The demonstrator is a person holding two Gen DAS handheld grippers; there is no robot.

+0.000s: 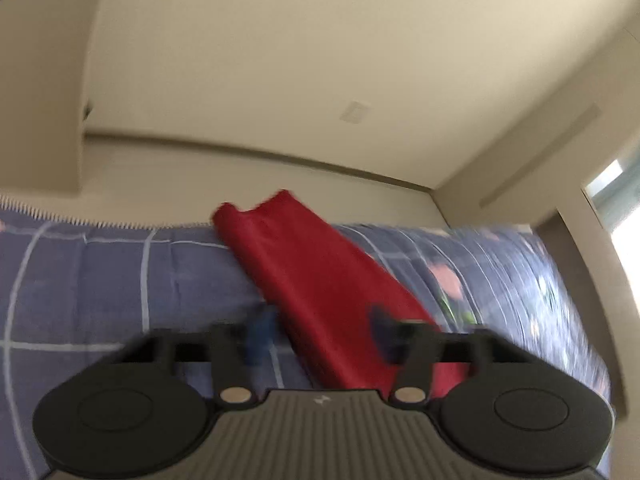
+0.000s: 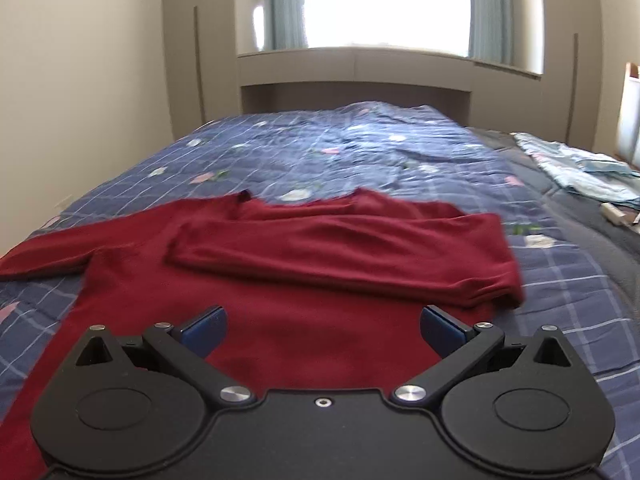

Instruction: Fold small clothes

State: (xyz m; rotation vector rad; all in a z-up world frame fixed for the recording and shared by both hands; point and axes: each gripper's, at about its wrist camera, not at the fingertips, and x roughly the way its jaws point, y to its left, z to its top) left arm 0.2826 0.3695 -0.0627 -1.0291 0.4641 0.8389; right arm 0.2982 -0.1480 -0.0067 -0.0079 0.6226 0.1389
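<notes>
The right tool [image 2: 322, 330] hangs spread wide over the red sweater [image 2: 280, 264] on the bed [image 2: 360, 140], one sleeve folded across. Light bedding [image 2: 580, 172] lies at 2 o'clock. The left tool [image 1: 320, 336], blurred, also gapes, sleeve at 12 o'clock.

- Red garment [image 2: 280, 256], frame centre: soft matt knit cloth.
- Bedspread [image 2: 360, 140]: quilted blue checked cloth.
- Right gripper [image 2: 322, 330]: matt black plastic, shiny metal pins, blue pads [image 2: 204, 326].
</notes>
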